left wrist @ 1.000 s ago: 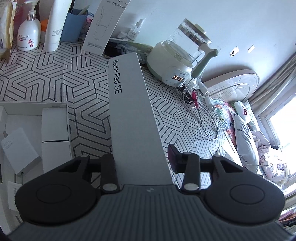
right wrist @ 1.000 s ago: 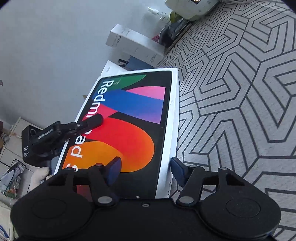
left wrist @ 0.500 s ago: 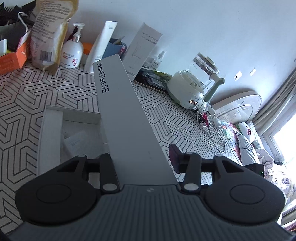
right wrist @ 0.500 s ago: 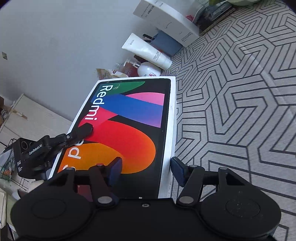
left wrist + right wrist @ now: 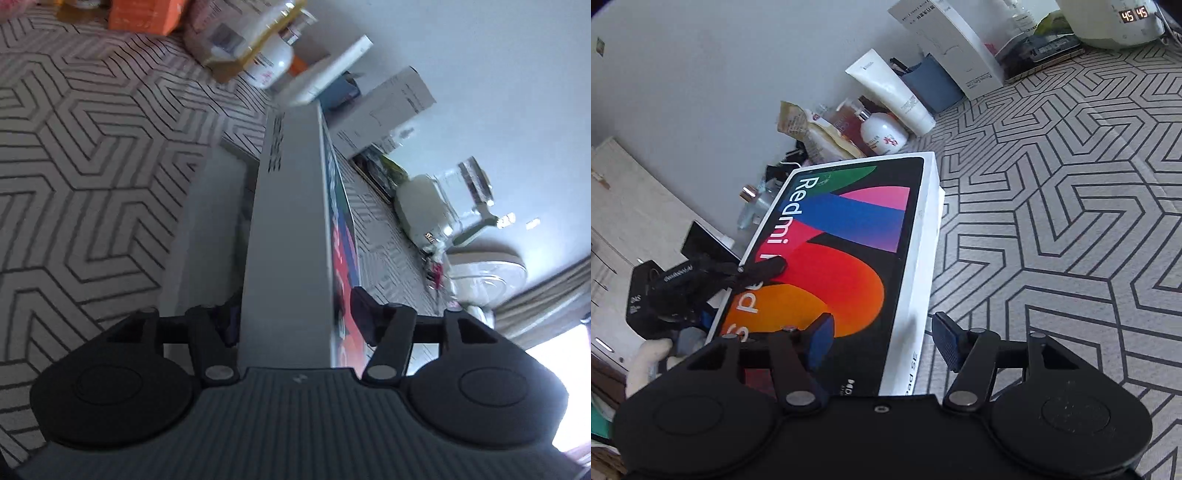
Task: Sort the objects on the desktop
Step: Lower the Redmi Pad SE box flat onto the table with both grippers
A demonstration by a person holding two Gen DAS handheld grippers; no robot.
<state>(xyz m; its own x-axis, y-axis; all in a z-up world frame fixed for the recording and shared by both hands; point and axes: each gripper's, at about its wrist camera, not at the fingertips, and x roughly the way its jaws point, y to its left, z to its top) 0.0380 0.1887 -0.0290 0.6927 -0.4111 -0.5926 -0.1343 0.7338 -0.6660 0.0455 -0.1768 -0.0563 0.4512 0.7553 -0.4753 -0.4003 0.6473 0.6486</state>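
Observation:
A white Redmi Pad SE tablet box [image 5: 849,258] with a colourful face is held off the patterned table by both grippers, one at each short end. My right gripper [image 5: 882,339] has the near end between its blue pads, and its jaws are opening slightly. My left gripper [image 5: 295,321] straddles the box's grey side [image 5: 284,240]; its jaws are opening and a gap shows beside the right pad. In the right wrist view the left gripper [image 5: 753,269] has one finger lying over the box face. An open white tray [image 5: 210,206] sits just beside and below the box.
Along the wall stand a white carton [image 5: 953,48], a white tube [image 5: 894,92], a lotion bottle [image 5: 884,134], a snack bag and an orange box [image 5: 147,14]. A kettle [image 5: 424,206] stands further right. A gloved hand [image 5: 646,358] holds the left gripper.
The box has travelled toward the wall-side clutter and rolled, so its colourful face now shows in the left wrist view. The left fingers have spread wider around it.

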